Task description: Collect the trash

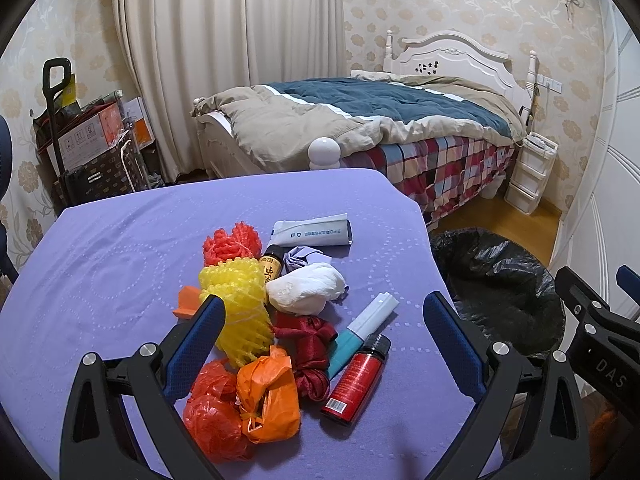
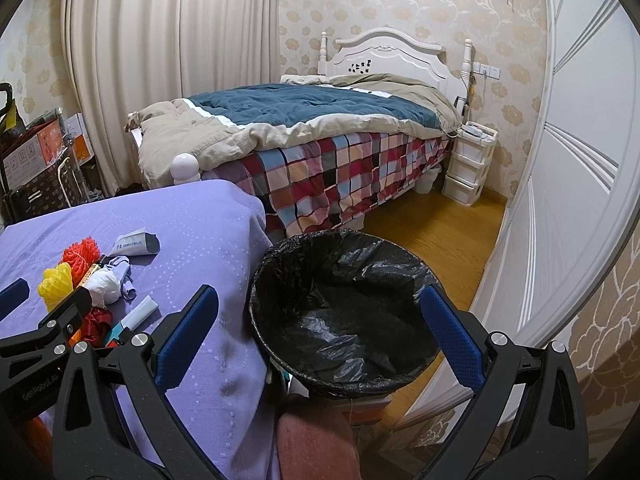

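Observation:
A heap of trash lies on the purple table (image 1: 120, 264): yellow foam netting (image 1: 240, 304), red-orange netting (image 1: 230, 242), a white paper wad (image 1: 306, 290), a dark red ribbon (image 1: 310, 344), orange and red plastic bags (image 1: 256, 404), a red bottle (image 1: 356, 380), a teal-and-white tube (image 1: 366, 322), a small brown bottle (image 1: 274, 266) and a grey pouch (image 1: 312, 232). My left gripper (image 1: 324, 312) hangs open just above the near side of the heap, holding nothing. My right gripper (image 2: 320, 304) is open over the black-lined bin (image 2: 340, 312), which stands right of the table.
A bed (image 2: 320, 132) with a checked cover stands behind the table. White plastic drawers (image 2: 468, 164) sit by the headboard. Boxes and a trolley (image 1: 80, 140) fill the far left corner. A white wardrobe (image 2: 580, 160) runs along the right, with wooden floor (image 2: 432, 232) beside it.

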Tool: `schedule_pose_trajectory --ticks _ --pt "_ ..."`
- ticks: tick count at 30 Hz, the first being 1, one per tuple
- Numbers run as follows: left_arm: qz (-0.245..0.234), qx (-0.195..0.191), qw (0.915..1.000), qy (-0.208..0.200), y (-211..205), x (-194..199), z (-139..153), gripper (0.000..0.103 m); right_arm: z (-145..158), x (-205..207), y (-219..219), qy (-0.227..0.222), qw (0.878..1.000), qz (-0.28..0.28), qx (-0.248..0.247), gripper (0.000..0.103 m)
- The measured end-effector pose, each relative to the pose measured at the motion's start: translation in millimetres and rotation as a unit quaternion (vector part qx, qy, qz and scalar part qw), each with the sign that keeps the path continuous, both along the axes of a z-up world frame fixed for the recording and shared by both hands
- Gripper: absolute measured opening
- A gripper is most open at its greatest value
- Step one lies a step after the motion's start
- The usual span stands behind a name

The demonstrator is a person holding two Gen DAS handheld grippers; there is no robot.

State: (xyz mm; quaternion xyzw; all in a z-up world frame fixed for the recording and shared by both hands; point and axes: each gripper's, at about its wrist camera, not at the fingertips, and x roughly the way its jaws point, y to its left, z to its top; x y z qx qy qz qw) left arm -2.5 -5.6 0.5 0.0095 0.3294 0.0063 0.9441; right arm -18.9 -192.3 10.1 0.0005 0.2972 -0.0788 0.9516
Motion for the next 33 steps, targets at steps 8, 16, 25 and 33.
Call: schedule_pose_trajectory --ticks 8,16,25,33 --pt "-0.003 -0.001 1.0 0.001 -6.6 -0.7 -5.7 0.096 -0.3 0.2 -0.5 0.001 1.0 0.0 0.0 0.099" --pt "-0.005 0.001 1.0 0.003 -13.0 -0.8 -9.3 0.096 -2.2 0.1 -2.0 0.002 1.0 0.001 0.002 0.099" --pt "-0.011 -0.001 0.9999 0.005 -13.6 -2.9 -10.4 0.096 -5.7 -1.3 -3.8 0.009 1.0 0.003 0.01 0.099" --pt "-0.016 0.002 0.9999 0.006 8.3 -20.5 -6.0 0.096 -14.3 -13.5 2.6 0.017 0.999 0.013 0.025 0.097"
